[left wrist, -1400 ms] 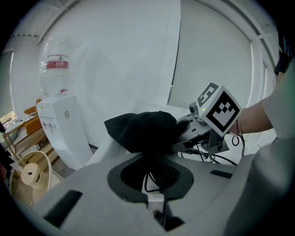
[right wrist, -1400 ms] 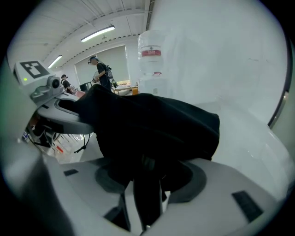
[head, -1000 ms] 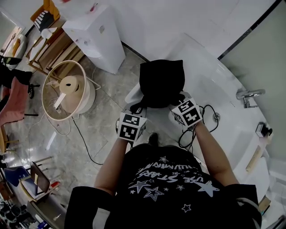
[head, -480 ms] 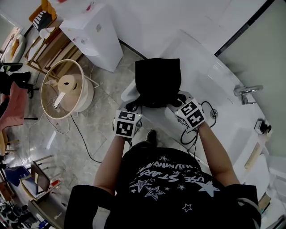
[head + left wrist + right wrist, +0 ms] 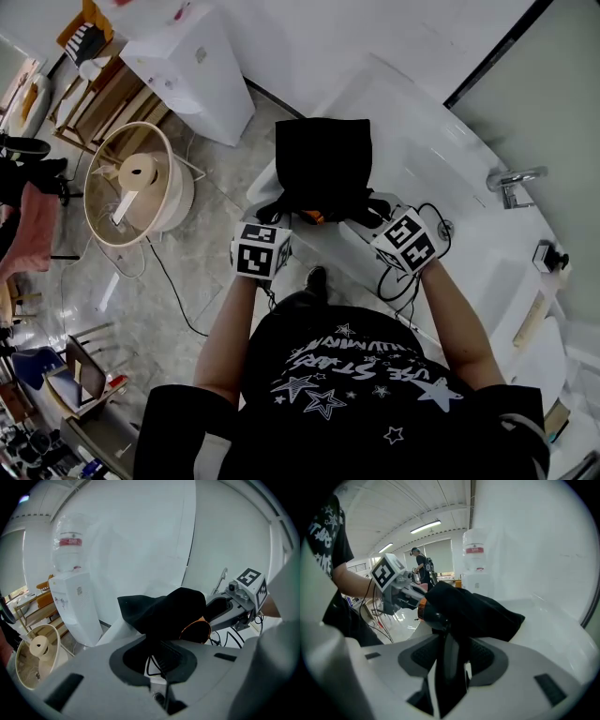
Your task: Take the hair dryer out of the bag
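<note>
A black cloth bag lies on the white bathtub rim, its mouth toward me. My left gripper is shut on the bag's near edge, with a thin cord beside the pads. At the mouth, my right gripper is shut on the hair dryer's black handle. The dryer's dark body with an orange ring pokes out of the bag, and the orange rim also shows in the left gripper view. The rest of the dryer is hidden under the cloth.
A white water dispenser stands on the floor at the left, beside a round wooden tub holding a roll. A tap sits on the bathtub's right side. Black cables trail from the right gripper. Someone stands far off.
My right gripper has drawn back to the right and slightly up with the dryer handle. An orange part of the dryer now shows at the bag's mouth. The left gripper has kept its grip.
</note>
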A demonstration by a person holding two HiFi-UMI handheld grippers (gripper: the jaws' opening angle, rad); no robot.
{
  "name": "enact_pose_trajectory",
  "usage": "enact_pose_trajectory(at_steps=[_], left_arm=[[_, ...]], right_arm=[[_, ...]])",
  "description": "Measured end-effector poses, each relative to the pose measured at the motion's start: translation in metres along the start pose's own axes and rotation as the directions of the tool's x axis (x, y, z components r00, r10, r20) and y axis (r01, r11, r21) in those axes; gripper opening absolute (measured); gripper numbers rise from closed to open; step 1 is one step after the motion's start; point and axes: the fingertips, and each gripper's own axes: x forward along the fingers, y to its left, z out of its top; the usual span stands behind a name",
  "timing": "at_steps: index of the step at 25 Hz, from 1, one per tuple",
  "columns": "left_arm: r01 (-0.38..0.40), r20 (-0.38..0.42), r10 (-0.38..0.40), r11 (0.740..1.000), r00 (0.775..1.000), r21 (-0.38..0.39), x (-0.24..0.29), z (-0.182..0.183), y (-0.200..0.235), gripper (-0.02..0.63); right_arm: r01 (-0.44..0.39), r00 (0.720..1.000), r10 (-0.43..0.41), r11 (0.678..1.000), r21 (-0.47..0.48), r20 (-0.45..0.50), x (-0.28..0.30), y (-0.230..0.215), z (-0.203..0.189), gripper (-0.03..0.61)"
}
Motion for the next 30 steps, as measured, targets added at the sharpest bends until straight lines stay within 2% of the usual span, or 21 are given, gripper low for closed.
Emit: enact_pose_trajectory(at_steps=[18, 30], left_arm=[[0.009, 0.016, -0.009, 1.000, 1.000, 0.010, -0.015, 0.000, -0.017, 0.026], [-0.004, 0.026, 0.005, 0.999, 1.000, -0.033, -0.024, -0.011, -0.037, 0.026]], right_arm=[[-0.103, 0.991, 0.099, 0.994, 0.041, 0.086, -0.038, 0.051, -0.001, 0.183], [-0.133, 0.983, 0.129, 0.991, 0.023, 0.135, -0.075, 0.083, -0.011, 0.183]])
